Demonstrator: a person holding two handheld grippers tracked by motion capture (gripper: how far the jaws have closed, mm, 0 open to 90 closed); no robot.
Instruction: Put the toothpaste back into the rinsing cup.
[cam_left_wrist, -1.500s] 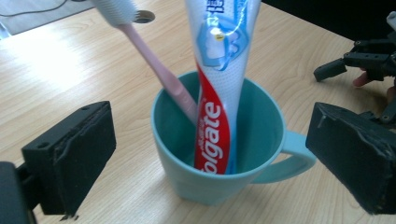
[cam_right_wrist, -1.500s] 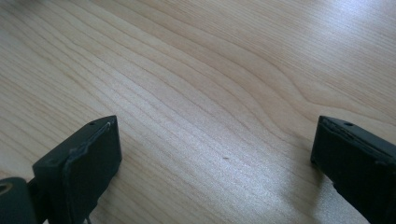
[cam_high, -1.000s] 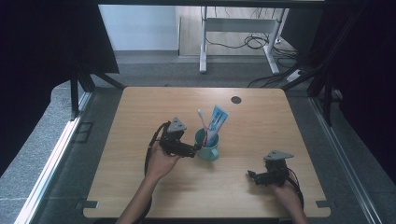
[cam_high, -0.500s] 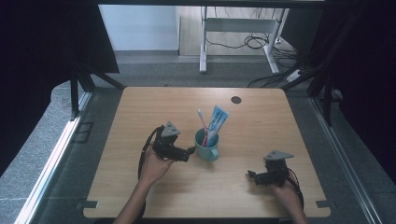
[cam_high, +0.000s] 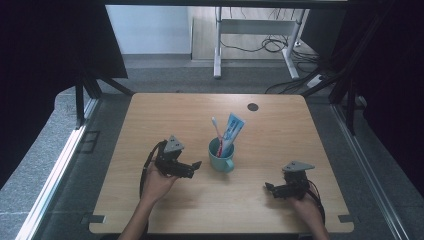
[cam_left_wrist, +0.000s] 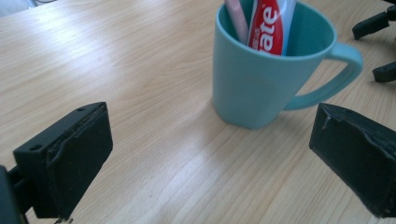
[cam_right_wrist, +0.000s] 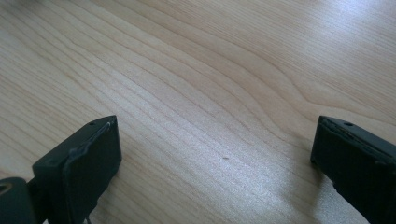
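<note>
A teal mug (cam_high: 222, 156) (cam_left_wrist: 261, 70) stands upright near the middle of the wooden table (cam_high: 150, 120). In it lean a pink-handled toothbrush (cam_high: 217, 132) (cam_left_wrist: 236, 21) and a red, white and blue toothpaste tube (cam_high: 231, 131) (cam_left_wrist: 271, 23). My left gripper (cam_high: 196, 168) (cam_left_wrist: 210, 158) is open just left of the mug, apart from it, with nothing between its jaws. My right gripper (cam_high: 268, 190) (cam_right_wrist: 215, 163) rests open low over bare wood at the front right, jaws pointing left. In the left gripper view, the right gripper's fingertips (cam_left_wrist: 373, 23) show beyond the mug's handle.
A small dark round spot (cam_high: 252, 106) marks the table's far side. Beyond the far edge stand a white desk frame (cam_high: 255, 30) and floor cables (cam_high: 280, 45). Dark frame posts (cam_high: 80, 95) flank both sides of the table.
My left gripper has drawn back to the left and towards the person, away from the mug it was close against. The right gripper has stayed still.
</note>
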